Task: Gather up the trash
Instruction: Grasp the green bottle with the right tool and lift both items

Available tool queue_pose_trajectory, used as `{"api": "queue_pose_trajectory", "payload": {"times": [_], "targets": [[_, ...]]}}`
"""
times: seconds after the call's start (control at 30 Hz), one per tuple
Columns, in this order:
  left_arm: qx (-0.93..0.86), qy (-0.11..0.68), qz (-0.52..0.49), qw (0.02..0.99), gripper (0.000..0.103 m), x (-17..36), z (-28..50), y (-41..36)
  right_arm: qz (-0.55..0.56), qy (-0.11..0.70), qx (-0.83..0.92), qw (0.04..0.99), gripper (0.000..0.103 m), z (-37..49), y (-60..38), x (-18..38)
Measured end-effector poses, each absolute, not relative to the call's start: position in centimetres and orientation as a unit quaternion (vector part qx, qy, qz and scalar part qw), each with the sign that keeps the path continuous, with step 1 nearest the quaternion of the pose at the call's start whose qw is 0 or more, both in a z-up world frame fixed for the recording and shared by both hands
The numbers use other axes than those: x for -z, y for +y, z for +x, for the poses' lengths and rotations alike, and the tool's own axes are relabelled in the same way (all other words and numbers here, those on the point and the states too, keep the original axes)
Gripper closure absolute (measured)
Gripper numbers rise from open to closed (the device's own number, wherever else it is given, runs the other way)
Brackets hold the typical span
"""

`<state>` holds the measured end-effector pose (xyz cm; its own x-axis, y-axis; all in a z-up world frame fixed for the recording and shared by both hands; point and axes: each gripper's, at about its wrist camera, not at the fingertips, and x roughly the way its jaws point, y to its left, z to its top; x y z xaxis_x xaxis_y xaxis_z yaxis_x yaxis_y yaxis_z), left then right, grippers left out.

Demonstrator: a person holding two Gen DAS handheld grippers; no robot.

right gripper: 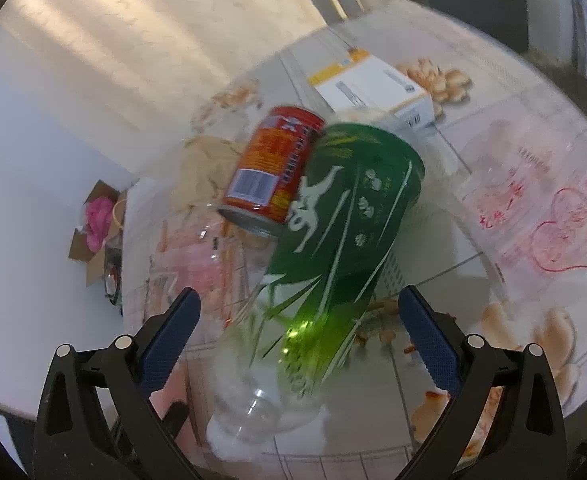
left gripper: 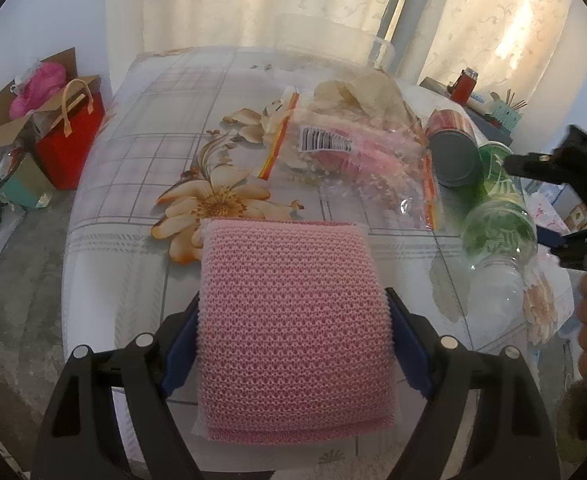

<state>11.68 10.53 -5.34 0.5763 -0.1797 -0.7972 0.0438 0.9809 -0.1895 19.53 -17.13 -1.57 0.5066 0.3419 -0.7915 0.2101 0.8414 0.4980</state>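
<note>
while 1 sponge (left gripper: 293, 320) is gripped, 1 bottle (right gripper: 333, 220), 1 can (right gripper: 273, 172)

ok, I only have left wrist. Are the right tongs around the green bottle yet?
Observer: The right tongs are open. The green bottle lies between the fingers with its neck end toward the camera, and neither pad touches it.
Operator: Anything past the bottle that my view hides?
Observer: Yes. A white box with a yellow edge lies on the table just beyond the bottle and the red can.
</note>
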Motion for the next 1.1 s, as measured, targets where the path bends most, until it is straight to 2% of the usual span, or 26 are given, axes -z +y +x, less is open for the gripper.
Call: {"api": "queue_pose_trajectory", "payload": {"times": [0.13,0.2,0.27,0.7,1.1], "targets": [[0.071,0.456,-0.091,0.883,0.022,5.3,11.7,11.0,0.292,0.509,-0.041,0.809,0.022,19.9,-17.1,2.4],[0.072,0.456,-0.105,0.881,0.022,5.2,11.7,11.3,0.294,0.515,-0.042,0.804,0.033,19.9,-17.0,2.7],[0.073,0.456,-0.12,0.879,0.023,5.1,11.8,11.7,0.301,0.516,-0.046,0.8,0.037,19.8,-17.1,3.2],[0.08,0.457,-0.175,0.868,0.023,4.6,11.6,13.1,0.323,0.498,-0.057,0.802,0.048,17.3,-18.8,2.0],[0.08,0.428,-0.179,0.882,0.024,2.1,9.8,13.5,0.323,0.469,-0.097,0.816,0.051,13.4,-20.3,-0.5]]}}
